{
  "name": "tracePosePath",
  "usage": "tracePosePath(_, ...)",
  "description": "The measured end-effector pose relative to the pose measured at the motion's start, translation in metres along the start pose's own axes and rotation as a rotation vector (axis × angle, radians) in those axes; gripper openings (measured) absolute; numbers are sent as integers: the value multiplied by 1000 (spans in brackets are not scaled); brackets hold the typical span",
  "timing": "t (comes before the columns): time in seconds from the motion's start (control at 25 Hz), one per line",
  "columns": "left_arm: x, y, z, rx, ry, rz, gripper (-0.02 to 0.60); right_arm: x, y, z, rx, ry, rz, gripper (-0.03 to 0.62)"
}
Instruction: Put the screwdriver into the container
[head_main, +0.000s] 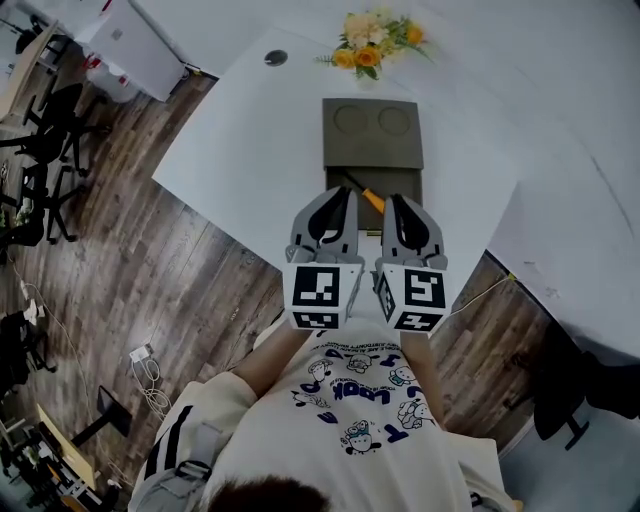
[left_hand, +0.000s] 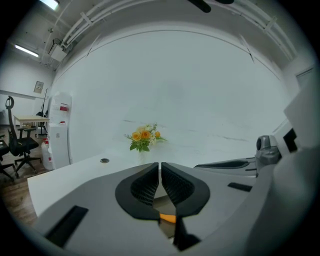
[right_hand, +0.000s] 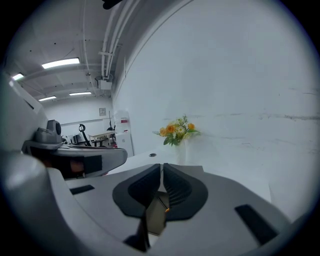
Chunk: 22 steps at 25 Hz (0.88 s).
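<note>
A dark olive container (head_main: 398, 150) rests on the white table (head_main: 250, 150). It has two round recesses at its far end and an open compartment at its near end. The screwdriver (head_main: 371, 198), orange-handled with a black shaft, lies in that compartment. My left gripper (head_main: 342, 195) and right gripper (head_main: 396, 200) hover side by side over the compartment's near end, both shut and empty, with the handle showing between them. Beneath the left gripper (left_hand: 160, 166) the orange handle (left_hand: 167, 218) shows. Beneath the right gripper (right_hand: 162, 167) the screwdriver's shaft (right_hand: 160, 202) shows.
A vase of orange and yellow flowers (head_main: 375, 45) stands at the table's far edge, beyond the container. A round grommet (head_main: 276, 58) sits at the far left corner. The table's near edge runs under my grippers. Office chairs (head_main: 45, 150) stand on the wooden floor at left.
</note>
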<state>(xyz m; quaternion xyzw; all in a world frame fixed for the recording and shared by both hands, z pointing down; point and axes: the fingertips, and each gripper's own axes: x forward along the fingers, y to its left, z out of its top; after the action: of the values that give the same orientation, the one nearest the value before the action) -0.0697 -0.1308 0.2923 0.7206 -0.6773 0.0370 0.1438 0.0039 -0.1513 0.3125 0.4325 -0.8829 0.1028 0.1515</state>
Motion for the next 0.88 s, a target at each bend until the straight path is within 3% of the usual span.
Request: tracePosePath(0.88,-4,-6,10,22,-27,-17,29,-8,-5,5,15,-38,-31,37)
